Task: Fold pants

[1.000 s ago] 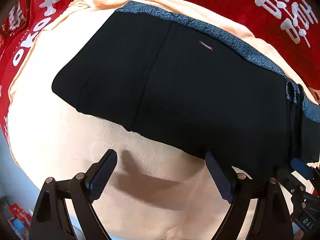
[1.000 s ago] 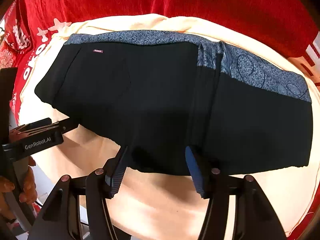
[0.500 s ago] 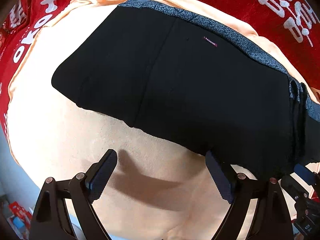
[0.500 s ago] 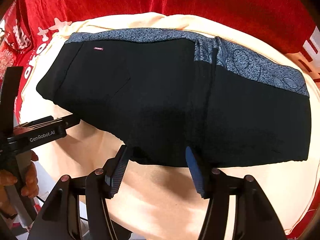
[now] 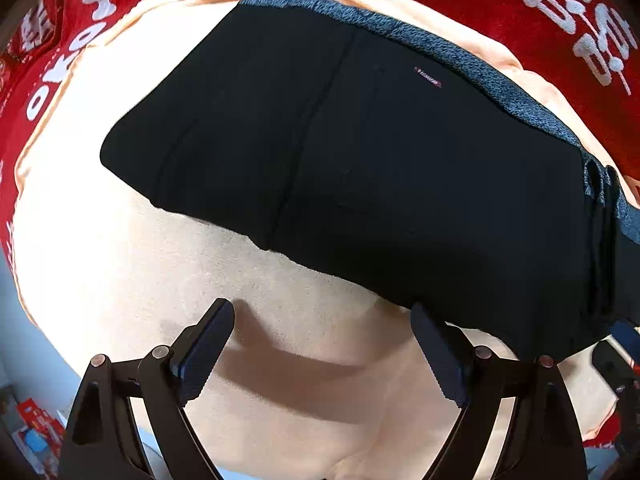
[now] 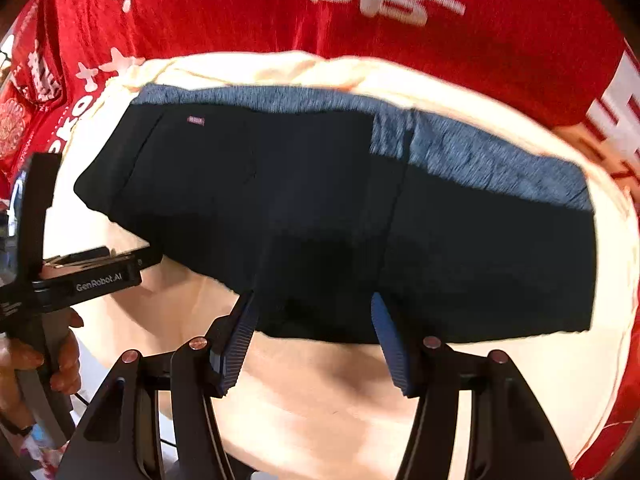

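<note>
The black pants [image 5: 360, 168] lie flat in a folded bundle on a cream cloth [image 5: 120, 272], with a blue-grey patterned waistband [image 5: 460, 52] along the far edge. They also show in the right wrist view [image 6: 320, 208]. My left gripper [image 5: 322, 344] is open and empty above the cream cloth, just short of the pants' near edge. My right gripper [image 6: 312, 336] is open and empty, its fingertips at the pants' near edge around the middle seam. The left gripper's body [image 6: 92, 276] shows at the left of the right wrist view.
A red cloth with white characters [image 6: 360, 8] covers the surface beyond and around the cream cloth. The surface edge drops off at the lower left [image 5: 24, 360], with small items on the floor below.
Both grippers have drawn back a little from the pants, so the bundle sits slightly farther away. The right wrist view is now blurred by motion. The jaws stay open.
</note>
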